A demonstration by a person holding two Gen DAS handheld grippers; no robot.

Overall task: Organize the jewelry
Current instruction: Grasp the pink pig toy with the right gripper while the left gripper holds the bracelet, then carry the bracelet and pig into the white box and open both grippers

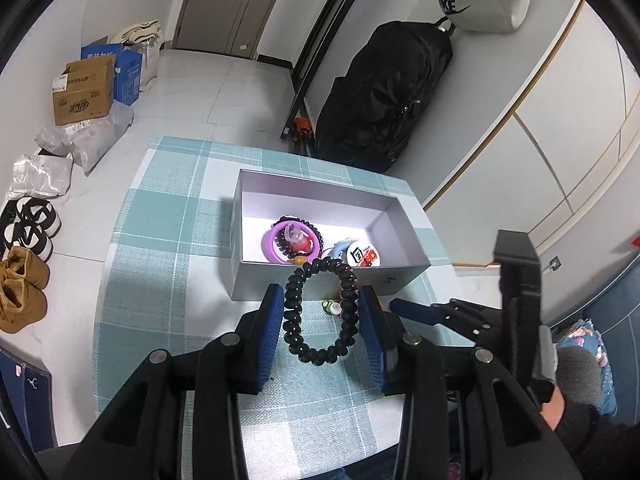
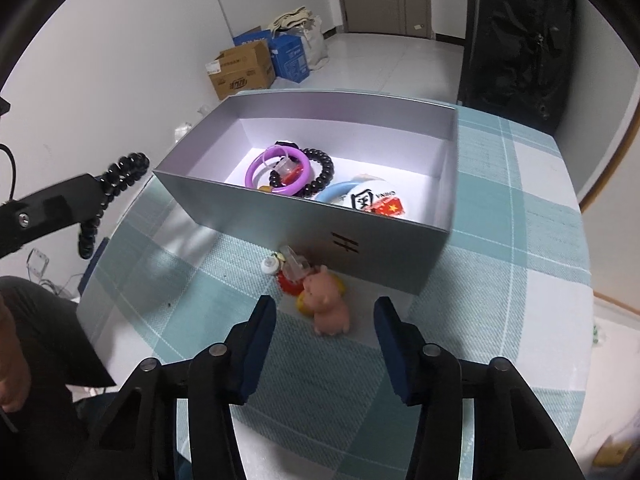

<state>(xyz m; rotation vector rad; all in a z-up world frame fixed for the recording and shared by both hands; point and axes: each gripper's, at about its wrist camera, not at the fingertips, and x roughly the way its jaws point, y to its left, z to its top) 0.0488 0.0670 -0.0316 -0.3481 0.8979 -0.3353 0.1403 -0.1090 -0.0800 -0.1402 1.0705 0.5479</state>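
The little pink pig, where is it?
The pink pig lies on the checked tablecloth just before the grey box, ahead of the right gripper.

A brown cardboard box [image 1: 84, 94] stands on the floor beyond the surface's far left corner, a blue carton [image 1: 128, 72] just behind it. Black-and-white shoes [image 1: 30, 226] and tan boots [image 1: 22, 290] lie left. A black bag [image 1: 384, 96] leans against the wall.

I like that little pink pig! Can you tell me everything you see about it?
The pink pig is a small, rubbery-looking toy, slightly blurred, with a rounded body, ears and a snout. It stands on the checked tablecloth just in front of the grey box, beside small red and yellow trinkets. The right gripper hovers over it, its fingers not touching it.
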